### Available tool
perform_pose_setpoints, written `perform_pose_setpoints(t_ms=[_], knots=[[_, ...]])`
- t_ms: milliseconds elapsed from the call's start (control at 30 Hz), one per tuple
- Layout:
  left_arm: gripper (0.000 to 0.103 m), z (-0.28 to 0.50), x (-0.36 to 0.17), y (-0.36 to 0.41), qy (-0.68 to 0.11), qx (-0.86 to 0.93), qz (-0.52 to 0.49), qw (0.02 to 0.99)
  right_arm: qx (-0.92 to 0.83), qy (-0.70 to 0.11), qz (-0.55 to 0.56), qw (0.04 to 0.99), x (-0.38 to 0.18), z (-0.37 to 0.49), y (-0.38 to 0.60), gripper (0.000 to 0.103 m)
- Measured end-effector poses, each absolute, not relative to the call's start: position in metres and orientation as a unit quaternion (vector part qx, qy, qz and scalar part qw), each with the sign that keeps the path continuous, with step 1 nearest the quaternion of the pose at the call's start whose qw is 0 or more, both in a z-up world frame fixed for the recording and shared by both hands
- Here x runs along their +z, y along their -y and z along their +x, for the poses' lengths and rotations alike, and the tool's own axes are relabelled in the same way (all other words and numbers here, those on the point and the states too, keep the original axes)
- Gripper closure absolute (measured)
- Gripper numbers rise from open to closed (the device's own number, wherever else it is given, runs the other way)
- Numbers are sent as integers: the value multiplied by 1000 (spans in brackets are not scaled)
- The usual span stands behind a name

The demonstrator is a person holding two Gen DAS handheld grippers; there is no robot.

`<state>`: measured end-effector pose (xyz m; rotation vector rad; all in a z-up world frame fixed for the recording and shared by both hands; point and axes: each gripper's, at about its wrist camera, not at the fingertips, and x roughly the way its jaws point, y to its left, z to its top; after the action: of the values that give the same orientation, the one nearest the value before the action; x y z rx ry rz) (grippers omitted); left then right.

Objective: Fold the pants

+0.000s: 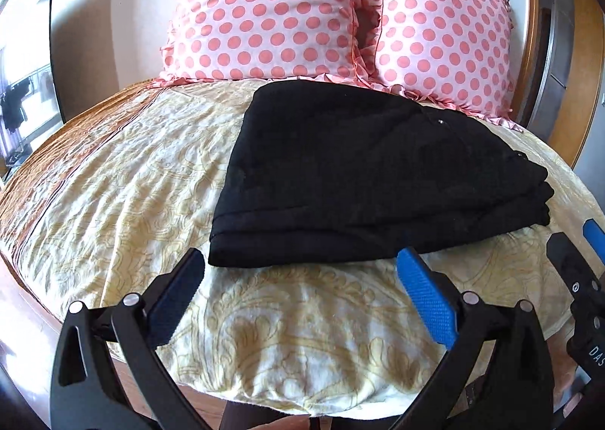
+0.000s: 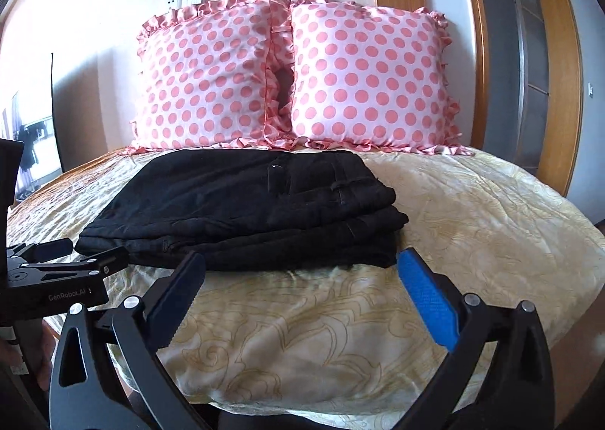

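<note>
Black pants [image 1: 363, 176] lie folded in a stacked bundle on the yellow patterned bedspread [image 1: 124, 180], just in front of two pink polka-dot pillows [image 2: 291, 78]. I have my left gripper [image 1: 302, 271] spread wide, empty, short of the bundle's near edge. My right gripper [image 2: 302, 271] likewise wide, holding nothing, near that edge.

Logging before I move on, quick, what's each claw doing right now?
Left claw: open, holding nothing, short of the pants.
Right claw: open, holding nothing.
</note>
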<state>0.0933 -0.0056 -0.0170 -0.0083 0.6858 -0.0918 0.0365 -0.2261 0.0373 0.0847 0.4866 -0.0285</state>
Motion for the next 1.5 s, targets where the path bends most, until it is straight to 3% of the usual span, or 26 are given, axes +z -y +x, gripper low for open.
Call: perform_pose_setpoints(t_ms=[1500], knots=[[2,51,-20,18,-327,-55,67,941,-51,-247,14,967,26,25,215,1]])
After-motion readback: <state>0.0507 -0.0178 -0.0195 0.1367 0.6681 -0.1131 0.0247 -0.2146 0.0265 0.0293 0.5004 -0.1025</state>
